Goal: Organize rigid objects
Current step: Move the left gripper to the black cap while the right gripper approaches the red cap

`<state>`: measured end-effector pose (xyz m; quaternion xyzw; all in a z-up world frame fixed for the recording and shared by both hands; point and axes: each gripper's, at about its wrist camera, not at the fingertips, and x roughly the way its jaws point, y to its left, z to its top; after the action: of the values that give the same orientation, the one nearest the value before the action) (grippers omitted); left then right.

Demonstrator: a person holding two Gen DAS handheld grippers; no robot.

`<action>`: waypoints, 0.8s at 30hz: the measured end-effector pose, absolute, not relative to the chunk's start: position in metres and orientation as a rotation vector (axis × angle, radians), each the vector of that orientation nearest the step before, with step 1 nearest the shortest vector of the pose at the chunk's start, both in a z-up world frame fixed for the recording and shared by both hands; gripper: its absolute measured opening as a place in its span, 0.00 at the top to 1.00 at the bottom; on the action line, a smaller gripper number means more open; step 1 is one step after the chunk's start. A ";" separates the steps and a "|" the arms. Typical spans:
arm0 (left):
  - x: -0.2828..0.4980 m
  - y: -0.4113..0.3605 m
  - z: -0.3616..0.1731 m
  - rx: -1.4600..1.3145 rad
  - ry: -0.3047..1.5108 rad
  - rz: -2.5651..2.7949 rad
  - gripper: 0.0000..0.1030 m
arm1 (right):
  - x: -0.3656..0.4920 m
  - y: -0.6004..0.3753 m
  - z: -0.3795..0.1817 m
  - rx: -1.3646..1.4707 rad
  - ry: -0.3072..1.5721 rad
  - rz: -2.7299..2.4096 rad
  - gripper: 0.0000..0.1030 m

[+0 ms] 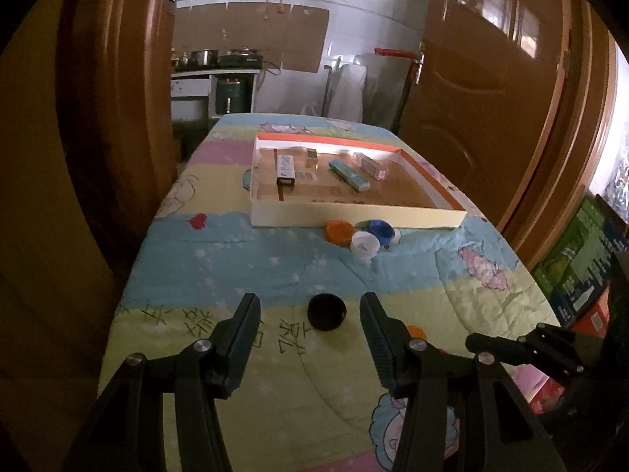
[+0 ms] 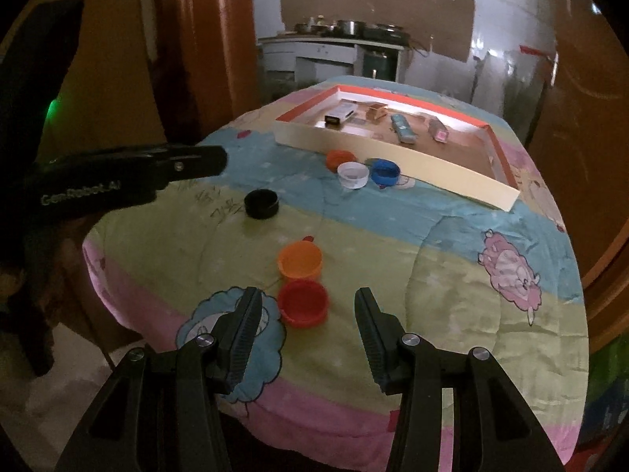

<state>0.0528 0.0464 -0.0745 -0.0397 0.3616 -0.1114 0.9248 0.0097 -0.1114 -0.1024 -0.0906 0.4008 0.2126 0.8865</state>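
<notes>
A black cap (image 1: 326,311) lies on the quilt between the tips of my open left gripper (image 1: 310,306); it also shows in the right wrist view (image 2: 261,203). My open right gripper (image 2: 308,303) hangs over a red cap (image 2: 303,302), with an orange cap (image 2: 299,261) just beyond it. Orange (image 1: 339,231), white (image 1: 365,244) and blue (image 1: 380,230) caps sit by the near wall of a shallow cardboard tray (image 1: 354,216). The tray holds several small boxes (image 1: 285,167).
The quilt-covered table (image 1: 236,259) drops off on the left and near sides. Brown doors (image 1: 491,98) flank an opening to a kitchen behind. Coloured boxes (image 1: 582,259) stand low on the right. The left gripper's body (image 2: 118,181) reaches in from the left in the right wrist view.
</notes>
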 end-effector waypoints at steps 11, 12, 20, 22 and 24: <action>0.061 0.039 -0.092 -0.049 0.760 -0.263 0.49 | 0.020 -0.102 -0.123 -0.218 0.854 0.441 0.55; 0.063 0.038 -0.094 -0.040 0.762 -0.261 0.49 | 0.019 -0.103 -0.122 -0.216 0.843 0.434 0.61; 0.084 0.024 -0.115 0.022 0.814 -0.260 0.49 | 0.021 -0.107 -0.122 -0.202 0.833 0.434 0.70; 0.087 0.021 -0.119 0.035 0.823 -0.257 0.49 | 0.022 -0.108 -0.123 -0.198 0.831 0.438 0.70; 0.092 0.018 -0.123 0.048 0.833 -0.250 0.49 | 0.020 -0.109 -0.124 -0.192 0.830 0.440 0.70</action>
<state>0.0922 0.0179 -0.1233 0.0232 0.4035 -0.1211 0.9066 0.0205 -0.1095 -0.1237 -0.0922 0.3994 0.2119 0.8872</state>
